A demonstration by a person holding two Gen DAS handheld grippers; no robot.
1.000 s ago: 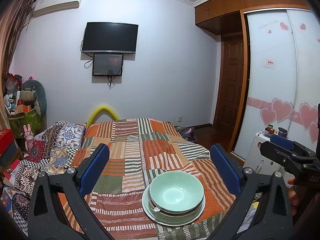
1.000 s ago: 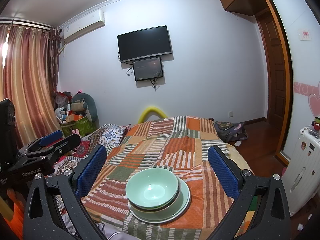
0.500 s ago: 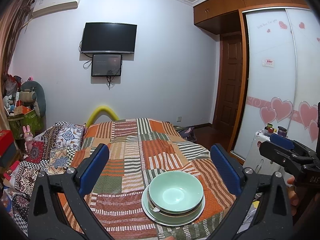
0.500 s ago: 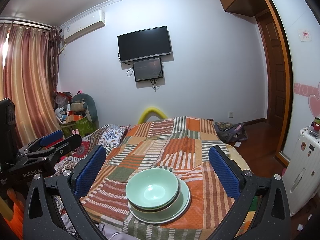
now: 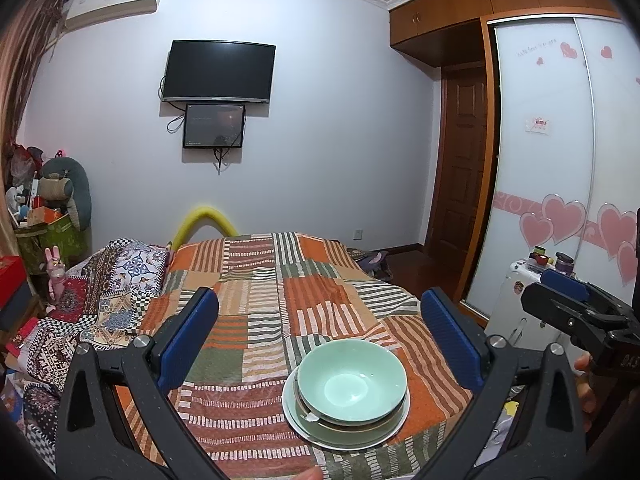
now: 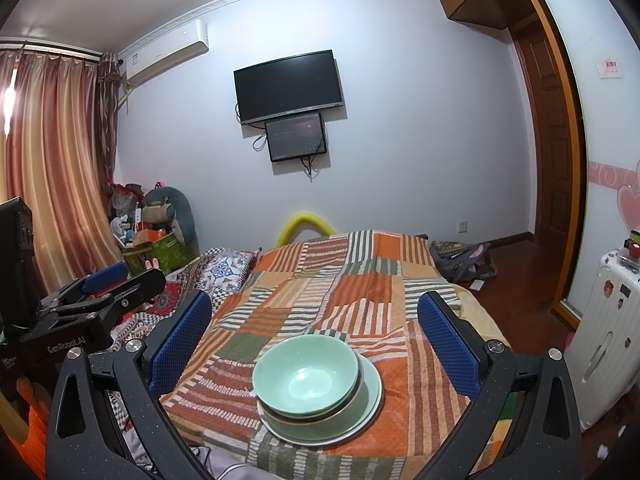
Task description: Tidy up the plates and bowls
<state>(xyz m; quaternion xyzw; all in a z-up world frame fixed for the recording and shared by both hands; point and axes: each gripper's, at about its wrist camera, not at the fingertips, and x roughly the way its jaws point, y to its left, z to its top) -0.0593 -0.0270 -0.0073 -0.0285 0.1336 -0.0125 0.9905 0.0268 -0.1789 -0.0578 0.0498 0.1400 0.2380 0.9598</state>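
Both my tongs, left gripper (image 5: 320, 336) and right gripper (image 6: 314, 334), are released and grasp nothing. The pale green glazed bowl (image 5: 352, 382) sits nested on stacked plates (image 5: 344, 438), lower centre of frame, on the striped patchwork bedspread (image 5: 260, 280). Judged stacked for stability on soft bedding.

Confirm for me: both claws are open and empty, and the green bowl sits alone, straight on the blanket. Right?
Not quite. The left claw and right claw are open and empty, but the bowl is not alone on the blanket: it tops a stack, with another dish under it and a plate at the bottom. The right wrist view shows the layers.
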